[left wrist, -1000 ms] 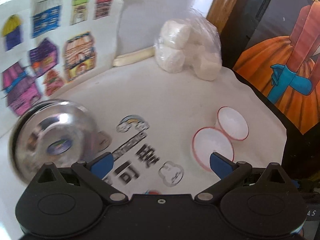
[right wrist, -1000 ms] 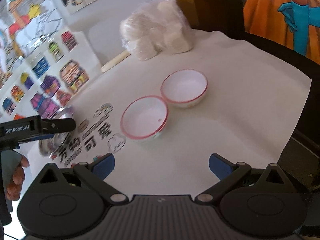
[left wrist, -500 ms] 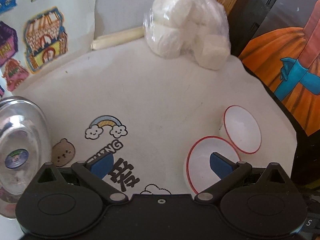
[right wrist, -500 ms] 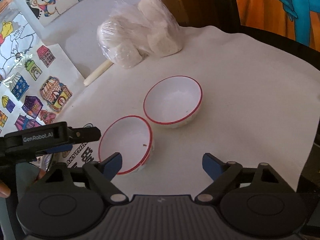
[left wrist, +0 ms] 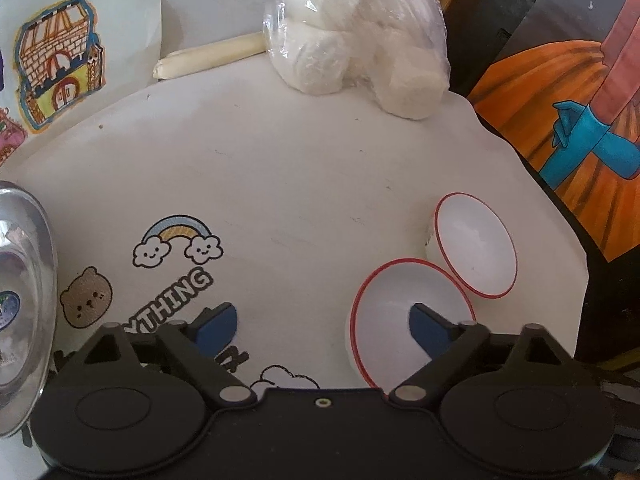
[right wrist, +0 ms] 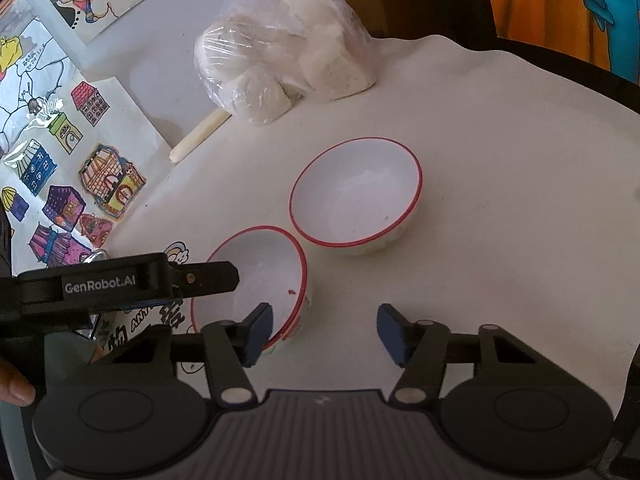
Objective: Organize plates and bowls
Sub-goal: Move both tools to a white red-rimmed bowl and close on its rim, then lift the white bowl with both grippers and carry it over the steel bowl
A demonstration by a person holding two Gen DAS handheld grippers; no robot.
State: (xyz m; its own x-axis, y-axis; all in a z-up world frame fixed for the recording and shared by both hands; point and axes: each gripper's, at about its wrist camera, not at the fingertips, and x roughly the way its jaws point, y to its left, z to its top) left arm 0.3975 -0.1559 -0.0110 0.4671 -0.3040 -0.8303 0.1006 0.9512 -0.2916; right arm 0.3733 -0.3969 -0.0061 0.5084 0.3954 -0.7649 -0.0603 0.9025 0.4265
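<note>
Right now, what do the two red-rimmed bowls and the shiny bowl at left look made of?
Red-rimmed bowls: glossy white ceramic or melamine, can't tell which; smooth sheen, painted red rim. Shiny bowl: polished metal, likely stainless steel; mirror-like reflections.

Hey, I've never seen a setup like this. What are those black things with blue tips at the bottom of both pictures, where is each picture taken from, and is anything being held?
Those are hand-held grabbers: a person carries one in each hand, and each has a small camera looking along its two blue-tipped fingers. One picture comes from the left gripper, the other from the right gripper, which also sees the left one from the side.

On the white tablecloth sit two white bowls with red rims, a near bowl and a far bowl, plus a metal bowl and a plastic bag of white lumps.

Both grippers are closing. One finger of each reaches inside the near bowl, with its rim between the fingers, but neither is gripping it yet. Nothing is held.
</note>
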